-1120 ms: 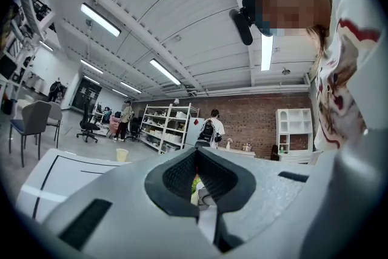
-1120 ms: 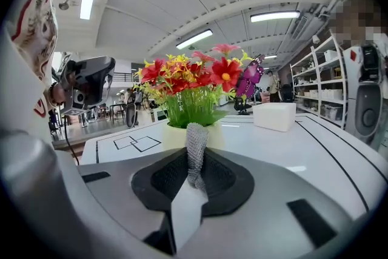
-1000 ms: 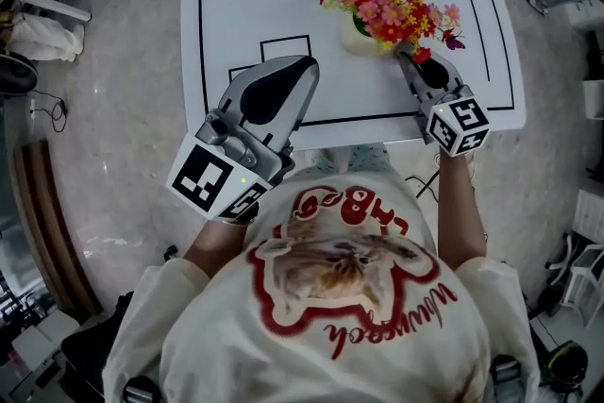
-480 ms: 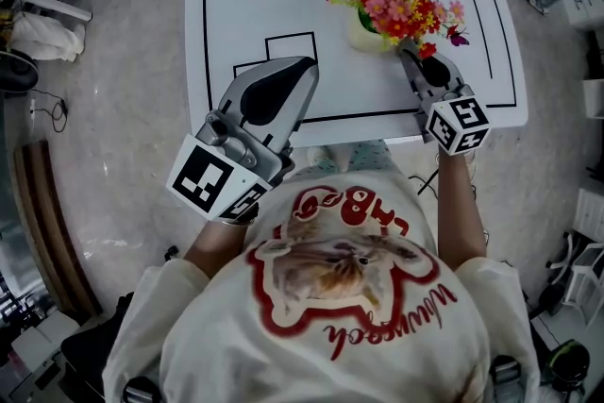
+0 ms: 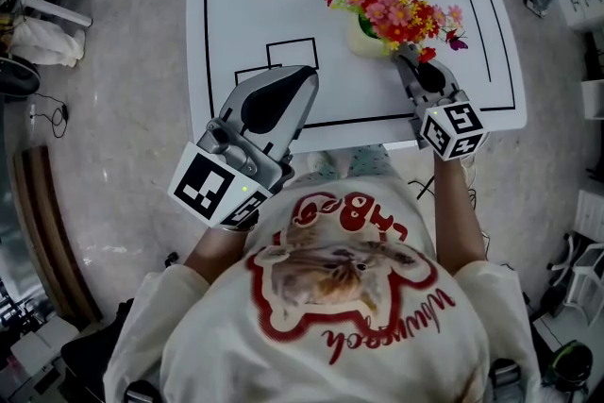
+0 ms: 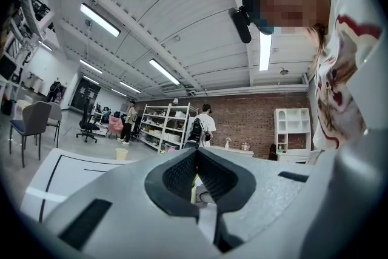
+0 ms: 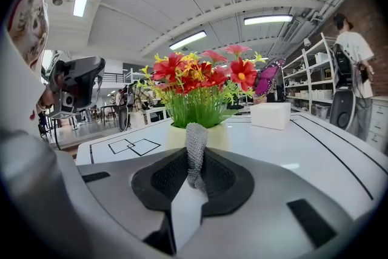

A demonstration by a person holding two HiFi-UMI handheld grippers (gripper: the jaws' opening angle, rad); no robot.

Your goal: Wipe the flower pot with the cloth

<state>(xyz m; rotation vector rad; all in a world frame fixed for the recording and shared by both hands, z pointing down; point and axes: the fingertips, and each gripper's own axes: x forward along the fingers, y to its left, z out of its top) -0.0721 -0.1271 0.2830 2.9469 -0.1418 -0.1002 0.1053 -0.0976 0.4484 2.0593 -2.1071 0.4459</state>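
Judging by position, the wipe proper has not begun. The right gripper [image 7: 195, 162] has its fingers [image 7: 170, 178] clamped on a strip of grey cloth [image 7: 195, 145], held just short of the cream flower pot [image 5: 362, 41] at the far right of the counter [image 5: 245, 5]; contact cannot be confirmed. The left gripper [image 5: 294, 78], fingers closed on nothing, hangs over the near edge, well apart. The next move calls for pressing cloth to the pot wall without tipping it.

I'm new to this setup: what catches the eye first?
The red and pink flowers in a pale pot, at the far right of the white table. Next, the right tongs shut on a grey cloth just before that pot, while the left tongs hang shut and empty above the near edge.
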